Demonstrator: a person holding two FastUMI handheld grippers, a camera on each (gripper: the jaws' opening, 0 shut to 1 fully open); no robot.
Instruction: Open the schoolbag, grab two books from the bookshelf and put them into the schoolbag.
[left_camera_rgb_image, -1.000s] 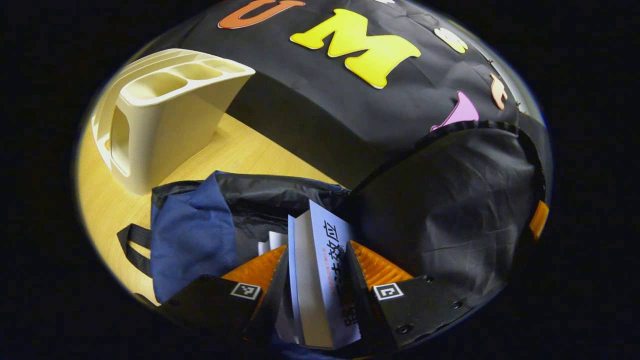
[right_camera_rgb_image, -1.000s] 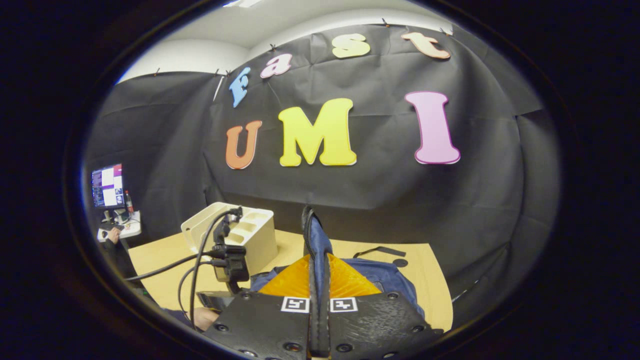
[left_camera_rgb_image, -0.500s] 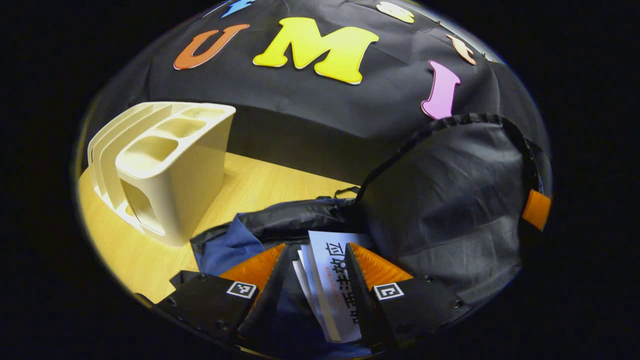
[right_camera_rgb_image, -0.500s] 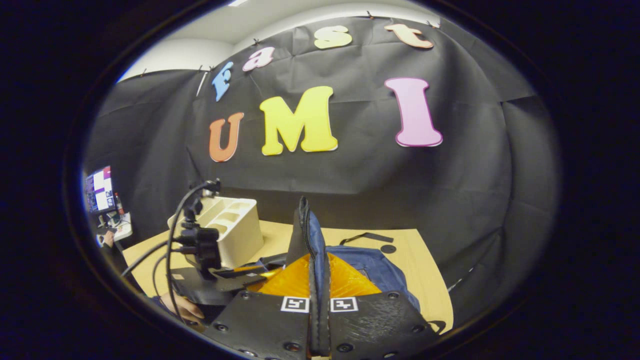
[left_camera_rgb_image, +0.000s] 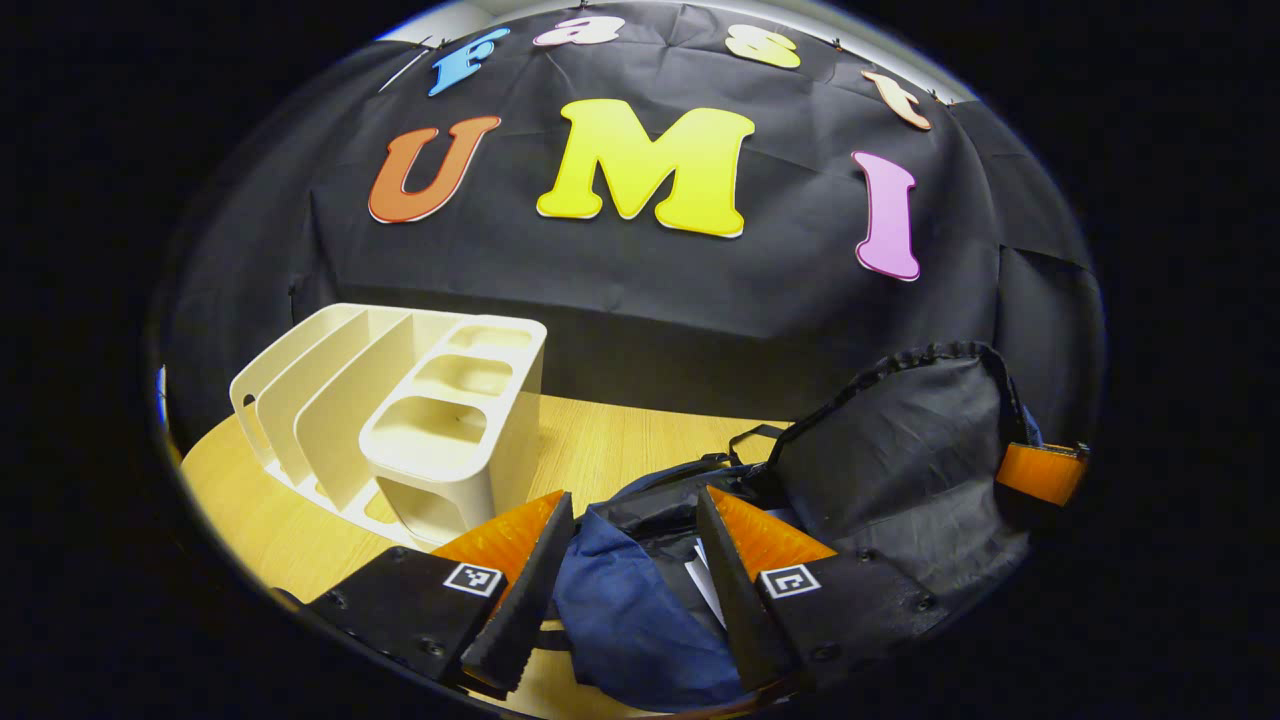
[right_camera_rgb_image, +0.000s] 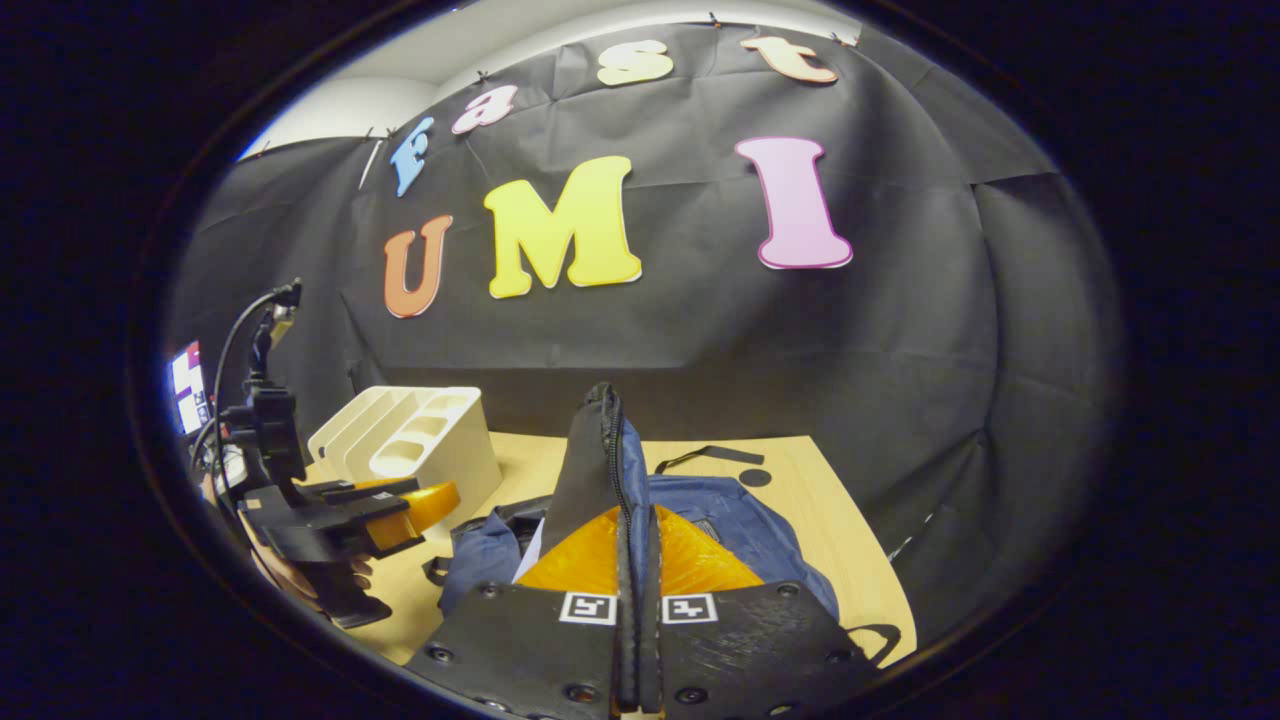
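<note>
Left gripper (left_camera_rgb_image: 625, 560): released, fingers spread with nothing between them; it hangs just above the mouth of the bag. In the right gripper view it sits off to the far left (right_camera_rgb_image: 395, 505), a hand under it.

Right gripper (right_camera_rgb_image: 637, 560): clenched on the raised flap, both fingers pressing the zipper edge and holding it upright.

Schoolbag: soft dark-blue fabric schoolbag with black lining (left_camera_rgb_image: 640, 610), lying on the table directly below and ahead of the left gripper; zipper undone, mouth open.

Flap: black-lined front flap of the bag (left_camera_rgb_image: 905, 470), up and to the right of the left gripper (the right gripper's finger shows at its far edge).

Book: white-paged book (left_camera_rgb_image: 703, 585), a corner visible inside the bag, just beside the left gripper's right finger. How many books lie within cannot be told.

Bookshelf: cream plastic desktop bookshelf with upright dividers and round-cornered compartments (left_camera_rgb_image: 440, 420), ahead and to the left of the left gripper; the visible slots hold no books.

Table: light wooden tabletop (left_camera_rgb_image: 620, 440), bearing both shelf and bag.

Step in hand: judged to be the release of a book into the bag, with the shelf bare, likely the last one.

Next move: calls for drawing the left gripper clear of the opening, then letting the right lower the flap without snagging the zipper.
</note>
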